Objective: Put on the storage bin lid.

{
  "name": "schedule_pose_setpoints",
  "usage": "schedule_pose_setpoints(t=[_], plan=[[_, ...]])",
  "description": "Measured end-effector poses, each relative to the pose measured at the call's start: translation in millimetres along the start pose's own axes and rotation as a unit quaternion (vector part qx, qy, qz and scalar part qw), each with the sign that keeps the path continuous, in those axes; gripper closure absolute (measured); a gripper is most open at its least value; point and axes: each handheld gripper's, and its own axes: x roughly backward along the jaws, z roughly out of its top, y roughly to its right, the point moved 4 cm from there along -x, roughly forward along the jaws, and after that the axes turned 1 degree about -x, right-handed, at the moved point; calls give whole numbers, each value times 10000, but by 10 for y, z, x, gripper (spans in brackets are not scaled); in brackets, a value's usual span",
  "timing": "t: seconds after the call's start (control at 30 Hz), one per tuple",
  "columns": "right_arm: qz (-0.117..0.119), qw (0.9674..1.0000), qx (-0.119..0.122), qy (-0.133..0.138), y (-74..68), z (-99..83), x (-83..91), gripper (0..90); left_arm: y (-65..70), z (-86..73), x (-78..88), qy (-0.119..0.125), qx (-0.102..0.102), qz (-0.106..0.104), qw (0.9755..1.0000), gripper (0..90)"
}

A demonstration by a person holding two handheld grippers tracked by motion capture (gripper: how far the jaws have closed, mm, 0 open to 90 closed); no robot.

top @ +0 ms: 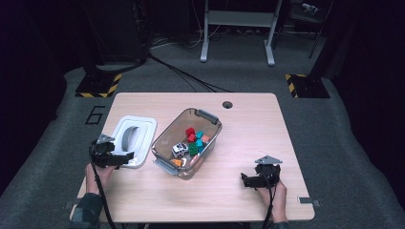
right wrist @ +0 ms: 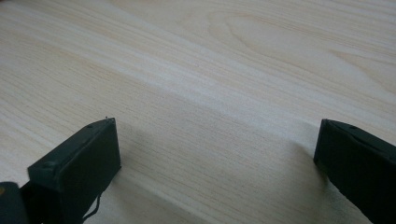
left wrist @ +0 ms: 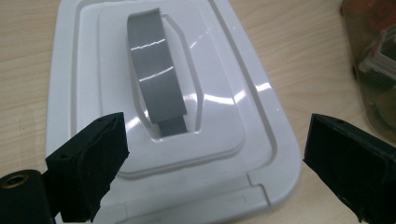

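Take the clear bin (top: 208,125) as your landmark. The wooden table (top: 248,129) under it is the biggest thing in front of you, and the bin sits near its middle, turned at an angle, with grey latches at its two short ends.

Just to the left of the bin lies the white lid (top: 125,125), flat on the table with its grey handle (top: 129,137) facing up. In the left gripper view the lid (left wrist: 261,107) fills the space ahead of your jaws, the handle (left wrist: 154,79) arches up from its recessed centre, and the bin's wall (left wrist: 373,84) stands at the right edge.

Your left gripper (top: 125,159) sits at the lid's near edge, left of the bin. Its jaws are spread wide and grip nothing; they hang over the lid's near end, one on either side of the handle's line, and I cannot tell whether they touch the plastic.

Your right gripper (top: 248,180) is well to the right of the bin and nearer to you, low over bare wood. Its jaws are also wide apart with nothing between them.

Inside the bin are small toys: a white toy car (top: 180,149), red blocks (top: 190,133), teal blocks (top: 199,136), a green piece (top: 193,149) and an orange piece (top: 177,162).
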Motion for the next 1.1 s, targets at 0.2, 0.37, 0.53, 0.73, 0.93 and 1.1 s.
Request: schedule_pose_setpoints(t=[0.2,0.37,0.53,0.73,0.93,1.1], plan=[[-28,10000,-30,8,4,-4,3,0,-120,108,-159,-165,123,50,9998,80],[-44,10000,-25,29,4,-6,4,2,-178,197,-283,-334,141,47,9993,131],[-82,9999,-70,66,1,-4,1,6,-209,259,-388,-403,268,182,9987,306],[-50,10000,-14,30,3,-11,13,13,-246,260,-451,-523,376,400,9971,625],[-52,10000,-55,25,-4,-13,14,13,-301,245,-399,-411,519,317,9973,663],[-52,10000,-55,28,-4,-13,14,15,-302,297,-306,-365,400,352,9979,666]])
